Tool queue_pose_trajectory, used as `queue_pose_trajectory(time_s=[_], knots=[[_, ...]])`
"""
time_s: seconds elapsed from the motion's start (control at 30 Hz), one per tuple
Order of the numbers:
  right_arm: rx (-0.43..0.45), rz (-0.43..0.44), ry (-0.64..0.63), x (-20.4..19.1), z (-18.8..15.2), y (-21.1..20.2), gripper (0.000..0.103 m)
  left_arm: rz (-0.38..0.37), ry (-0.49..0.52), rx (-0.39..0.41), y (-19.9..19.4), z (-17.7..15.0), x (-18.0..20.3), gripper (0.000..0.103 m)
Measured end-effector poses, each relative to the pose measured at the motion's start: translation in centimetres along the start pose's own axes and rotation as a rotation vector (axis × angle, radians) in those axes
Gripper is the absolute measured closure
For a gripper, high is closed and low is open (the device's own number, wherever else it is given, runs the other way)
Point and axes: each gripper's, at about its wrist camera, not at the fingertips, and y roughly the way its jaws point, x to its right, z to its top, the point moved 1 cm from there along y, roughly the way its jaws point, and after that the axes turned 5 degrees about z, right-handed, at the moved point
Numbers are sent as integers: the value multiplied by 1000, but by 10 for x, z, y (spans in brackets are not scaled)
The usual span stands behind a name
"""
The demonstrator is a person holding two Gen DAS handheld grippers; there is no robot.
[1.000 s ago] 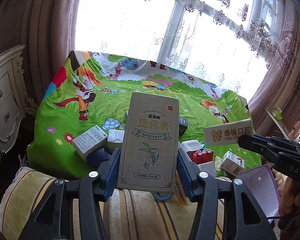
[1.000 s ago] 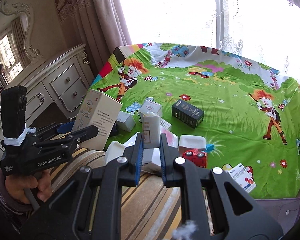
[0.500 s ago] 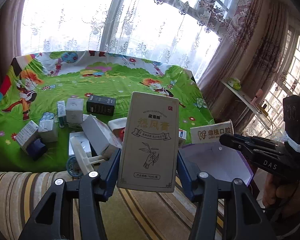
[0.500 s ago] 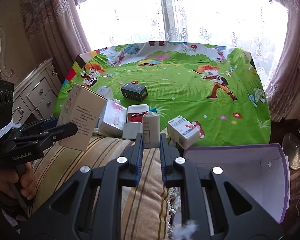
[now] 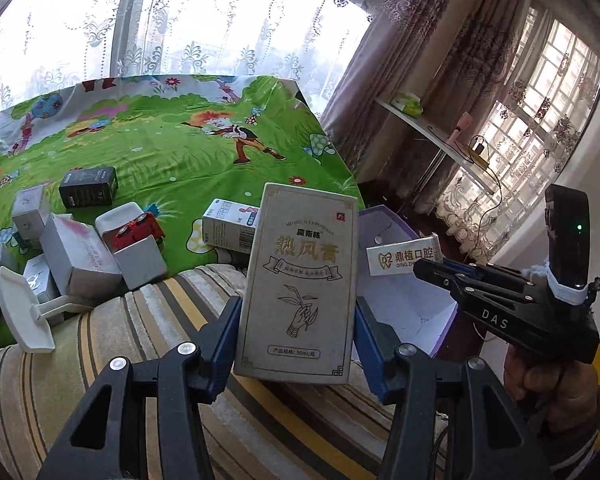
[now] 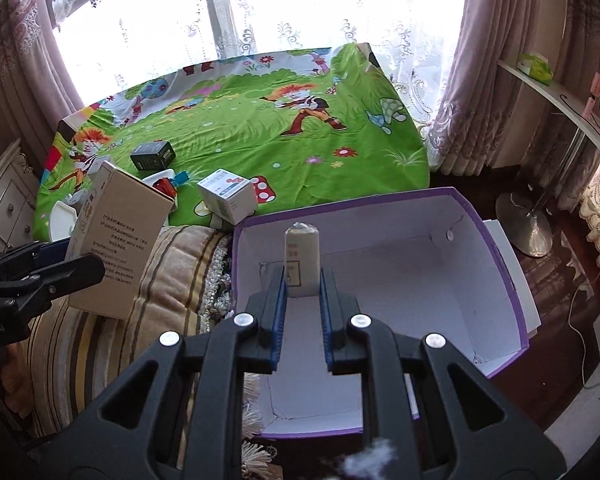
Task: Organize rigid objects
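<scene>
My left gripper [image 5: 298,314] is shut on a tall beige box [image 5: 300,280] with gold lettering, held upright above the striped cushion [image 5: 132,344]. That box [image 6: 120,240] and the left gripper [image 6: 76,270] also show at the left of the right wrist view. My right gripper [image 6: 303,276] is shut on a slim white box [image 6: 302,256] and hangs over the open inside of the purple storage box [image 6: 420,220]. The left wrist view shows the right gripper [image 5: 434,270], a hand under it, gripping the white box [image 5: 404,258] in front of the purple box [image 5: 384,224].
On the green cartoon bedsheet [image 6: 260,132] lie several small boxes, among them a black box [image 6: 153,155] and a white-blue box [image 6: 228,196], plus a red toy car [image 5: 134,232] and a white stand [image 5: 24,312]. A dresser [image 6: 4,208] stands left; a lamp base [image 6: 524,224] stands right.
Both grippers have swung right, away from the pile on the bed. The right one with its white box is now over the purple box; the beige box stays gripped.
</scene>
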Motion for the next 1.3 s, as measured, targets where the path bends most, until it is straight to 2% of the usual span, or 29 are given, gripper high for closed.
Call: queue_pose_trajectory(time_s=[0.1, 0.13, 0.2, 0.27, 0.47, 0.6, 0.73, 0.83, 0.87, 0.97, 1.1, 1.23, 1.3], knots=[[-12, -36, 37, 12, -4, -1, 83, -18, 28, -23, 10, 2, 13, 49], [-21, -55, 54, 16, -5, -1, 80, -30, 35, -32, 13, 3, 17, 49], [-17, -75, 71, 22, -7, -2, 65, -42, 44, -43, 18, 3, 25, 48], [-1, -105, 79, 27, -8, -5, 37, -53, 54, -56, 23, 4, 30, 47], [6, -153, 89, 32, -8, -9, 24, -38, 60, -77, 31, 4, 33, 37], [8, -202, 108, 31, -6, -11, 23, -33, 30, -76, 29, 4, 26, 35], [-32, -191, 128, 26, -1, -17, 23, -21, 4, -69, 22, 3, 15, 35], [-36, -250, 37, 4, 9, -32, 23, 11, -39, -46, 10, 2, -4, 35], [-33, -244, -4, -5, 13, -39, 23, 27, -60, -34, 5, 2, -12, 35], [-39, -149, -67, -31, 31, -59, 23, 89, -126, 6, -14, 1, -42, 35], [-39, -96, -205, -75, 61, -89, 22, 183, -231, 66, -44, -3, -89, 35], [-38, -5, -247, -114, 95, -121, 21, 292, -342, 110, -76, -10, -138, 35], [-9, 25, -280, -133, 107, -139, 21, 355, -394, 130, -94, -14, -163, 35]])
